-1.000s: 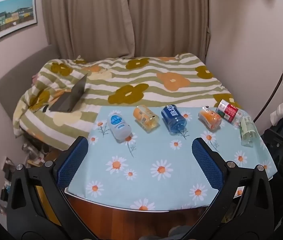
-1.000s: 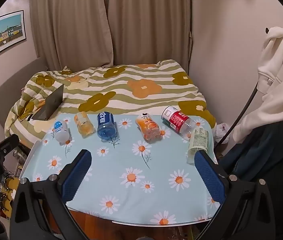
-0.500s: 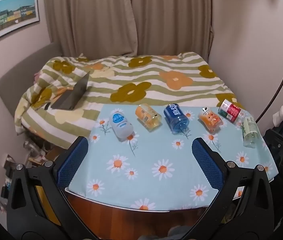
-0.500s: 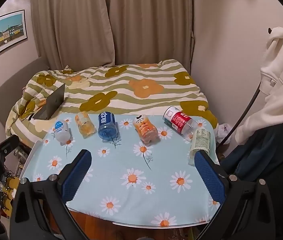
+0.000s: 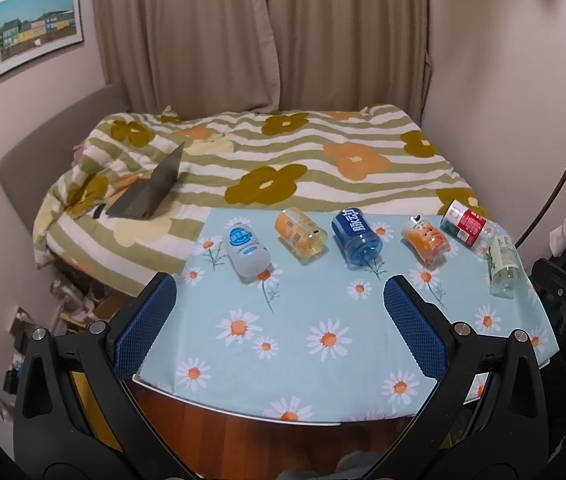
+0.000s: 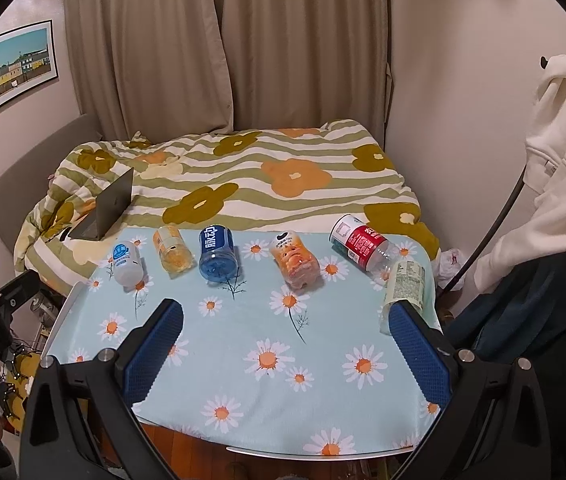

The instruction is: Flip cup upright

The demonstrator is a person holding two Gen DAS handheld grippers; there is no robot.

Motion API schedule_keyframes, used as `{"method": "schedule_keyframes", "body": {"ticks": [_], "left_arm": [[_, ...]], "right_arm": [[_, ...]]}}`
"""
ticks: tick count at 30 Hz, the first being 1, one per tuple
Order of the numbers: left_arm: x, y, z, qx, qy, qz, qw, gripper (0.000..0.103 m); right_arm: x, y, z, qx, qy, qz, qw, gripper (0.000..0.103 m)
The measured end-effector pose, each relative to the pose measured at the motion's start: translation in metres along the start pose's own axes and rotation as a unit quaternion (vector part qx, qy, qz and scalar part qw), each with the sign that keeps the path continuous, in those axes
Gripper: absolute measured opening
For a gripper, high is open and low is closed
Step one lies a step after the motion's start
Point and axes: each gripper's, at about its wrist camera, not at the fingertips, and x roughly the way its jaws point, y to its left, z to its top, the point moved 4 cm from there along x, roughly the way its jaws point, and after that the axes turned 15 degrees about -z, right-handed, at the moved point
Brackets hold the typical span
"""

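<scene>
Several cut bottle cups lie on their sides in a row on the daisy tablecloth (image 5: pixel 323 320): a white one (image 5: pixel 245 252), a yellow one (image 5: pixel 301 232), a blue one (image 5: pixel 357 238), an orange one (image 5: pixel 425 240), a red-labelled one (image 5: pixel 469 226) and a pale green one (image 5: pixel 503 266). In the right wrist view they show as white (image 6: pixel 127 262), yellow (image 6: pixel 173 248), blue (image 6: pixel 217 252), orange (image 6: pixel 295 260), red (image 6: pixel 363 246) and green (image 6: pixel 405 286). My left gripper (image 5: pixel 279 324) and right gripper (image 6: pixel 283 344) are open and empty, short of the row.
A bed with a striped flower quilt (image 5: pixel 283 160) stands behind the table, with a half-open laptop (image 5: pixel 151 188) on it. Curtains (image 5: pixel 263 32) hang behind. White clothes (image 6: pixel 555 160) hang at the right. Clutter lies on the floor at the left (image 5: pixel 67 292).
Both grippers have shifted slightly; the view of the table moved a little. Nothing on the table has moved and both grippers stay open.
</scene>
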Motion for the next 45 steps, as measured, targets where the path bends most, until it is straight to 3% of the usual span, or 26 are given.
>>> {"method": "schedule_keyframes", "body": {"ticks": [45], "left_arm": [[-0.004,0.006,-0.001,0.002,0.000,0.004,1.0000,0.103]], "right_arm": [[0.002,-0.007,0.006,0.009,0.001,0.003,1.000,0.103]]}}
